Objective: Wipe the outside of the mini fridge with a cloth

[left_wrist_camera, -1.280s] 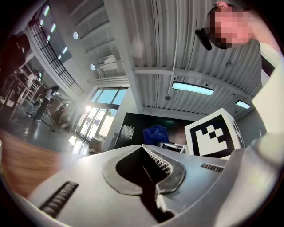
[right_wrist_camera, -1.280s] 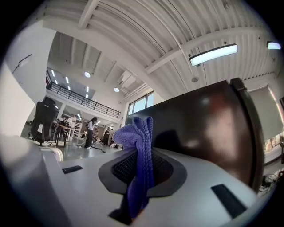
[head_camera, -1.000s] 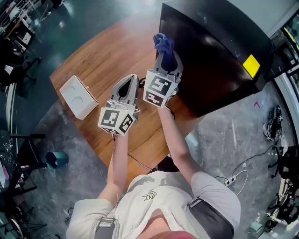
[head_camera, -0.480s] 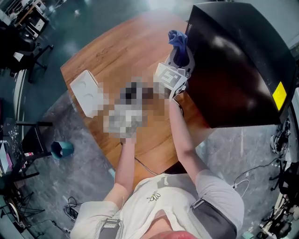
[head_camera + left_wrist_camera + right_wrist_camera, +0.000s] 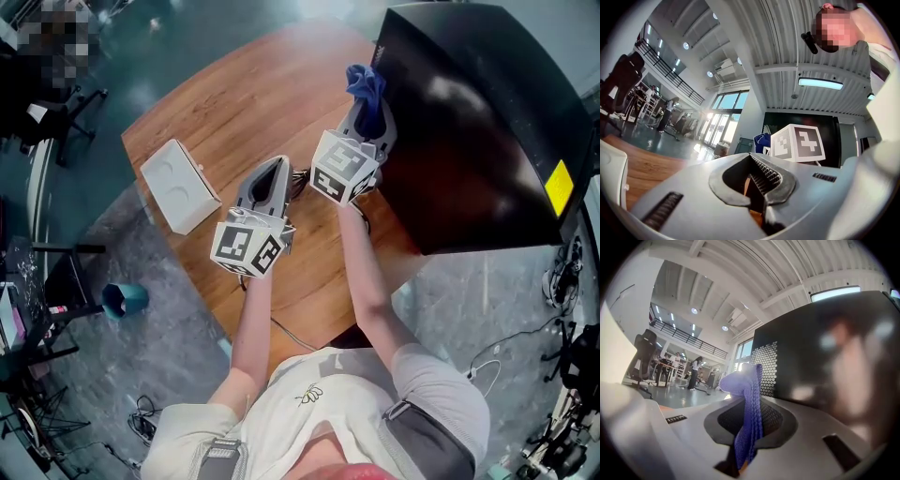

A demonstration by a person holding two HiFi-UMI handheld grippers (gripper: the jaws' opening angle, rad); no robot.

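A black mini fridge [image 5: 487,141] stands on the round wooden table [image 5: 234,103]. My right gripper [image 5: 370,101] is shut on a blue cloth [image 5: 364,82], which it holds up by the fridge's left side, near the far corner. In the right gripper view the cloth [image 5: 746,383] bunches above the closed right gripper [image 5: 749,401], with the fridge's honeycomb vent [image 5: 766,366] just behind. My left gripper [image 5: 277,169] hovers over the table to the left, shut on nothing. Past the left gripper [image 5: 752,157] in its own view show the right gripper's marker cube [image 5: 801,143] and the cloth [image 5: 761,140].
A white box [image 5: 180,186] lies on the table's left part. A teal cup [image 5: 124,298] sits on the grey floor below the table edge. Cables [image 5: 478,361] trail on the floor at the right. Desks and chairs [image 5: 47,103] stand at far left.
The head view swung left, so the fridge now sits further right in it. The right gripper keeps the cloth at the fridge's left side, shifted slightly. The left gripper has hardly moved.
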